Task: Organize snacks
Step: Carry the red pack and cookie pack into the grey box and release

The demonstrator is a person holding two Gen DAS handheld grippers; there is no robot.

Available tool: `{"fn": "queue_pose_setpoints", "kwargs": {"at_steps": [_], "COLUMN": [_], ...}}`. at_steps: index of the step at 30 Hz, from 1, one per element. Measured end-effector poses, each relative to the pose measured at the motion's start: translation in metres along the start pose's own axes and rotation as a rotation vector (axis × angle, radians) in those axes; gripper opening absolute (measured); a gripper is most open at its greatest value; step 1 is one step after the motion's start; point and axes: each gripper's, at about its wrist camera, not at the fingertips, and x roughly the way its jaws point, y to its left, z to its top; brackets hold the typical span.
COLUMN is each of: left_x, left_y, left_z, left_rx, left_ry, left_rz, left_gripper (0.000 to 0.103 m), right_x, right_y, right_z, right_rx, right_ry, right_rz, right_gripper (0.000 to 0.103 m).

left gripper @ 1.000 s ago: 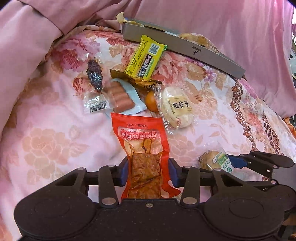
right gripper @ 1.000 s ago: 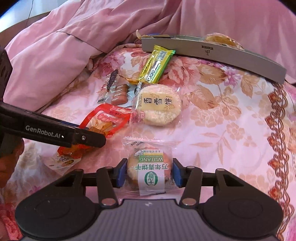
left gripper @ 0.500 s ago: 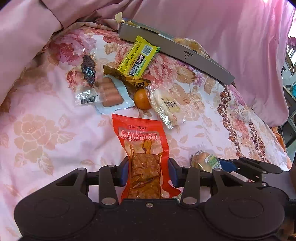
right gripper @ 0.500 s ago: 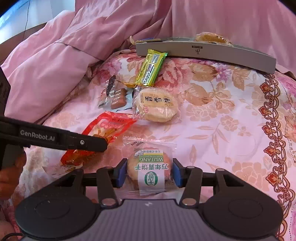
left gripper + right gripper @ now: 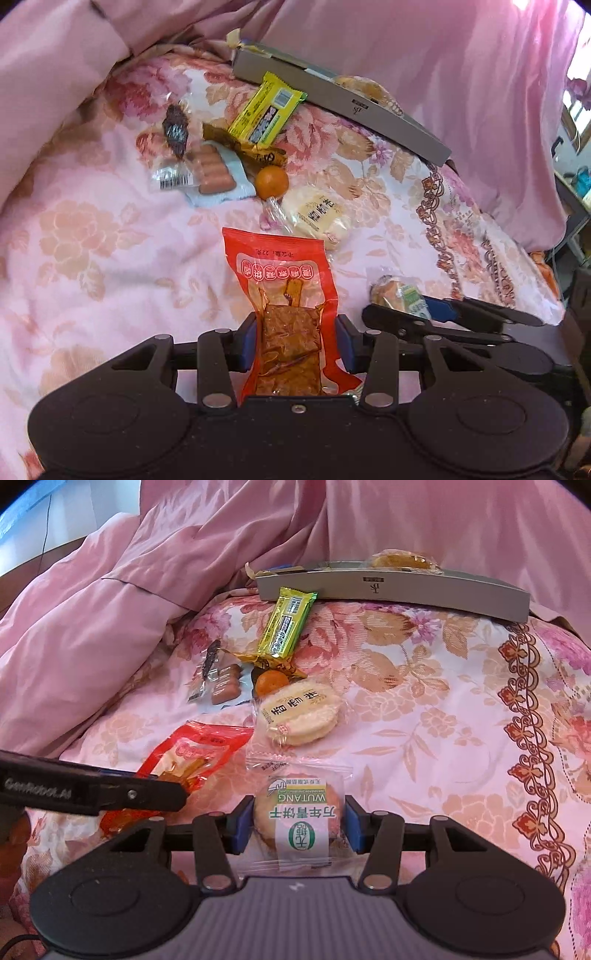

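Two grippers, each holding a snack, above a flowered bedspread.

Our left gripper (image 5: 295, 341) has its jaws closed on a red packet (image 5: 286, 295), whose long axis runs straight ahead out of the jaws. Our right gripper (image 5: 297, 825) has its jaws closed on a wrapped round biscuit (image 5: 297, 819). The grey box (image 5: 399, 589), which we judge to be the goal, lies well ahead at the far edge, lengthwise across our view. Both grippers point toward it, side by side; neither looks clearly nearer.

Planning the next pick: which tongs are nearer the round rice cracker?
Right. The right tongs, holding a biscuit, sit just before the rice cracker; the left tongs are farther left.
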Motion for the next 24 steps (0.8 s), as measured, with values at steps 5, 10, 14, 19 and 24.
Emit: {"fn": "queue_pose_setpoints", "kwargs": {"at_steps": [5,10,14,19,24], "left_x": [-0.004,-0.006,-0.006,0.002,0.011], "left_y": [-0.001,-0.005,-0.008,-0.013,-0.022], "left_z": [-0.001,0.009,0.027,0.066,0.121], "left_rx": [-0.009,0.005,0.001,0.003,0.006], "left_ry": [-0.032,-0.083,-0.124,-0.201,-0.286], "left_rz": [0.001,0.0,0.001,0.02,0.024], "left_gripper": [0.045,0.045,0.045,0.045,0.045], "right_x": [-0.002,-0.005,-0.007,-0.008,-0.009], "right_y": [0.0,0.001,0.005,0.004,-0.006], "right_z": [-0.001,0.004,0.015,0.042,0.087], "right_rx": [0.0,-0.018,-0.057,-0.095,-0.137], "right_ry": [-0.003,-0.018,-0.038,-0.071,-0.127], "right_rz": [0.003,0.004,0.007,0.006,-0.012], "right_gripper": [0.054,0.054,0.054,0.054,0.054]}}
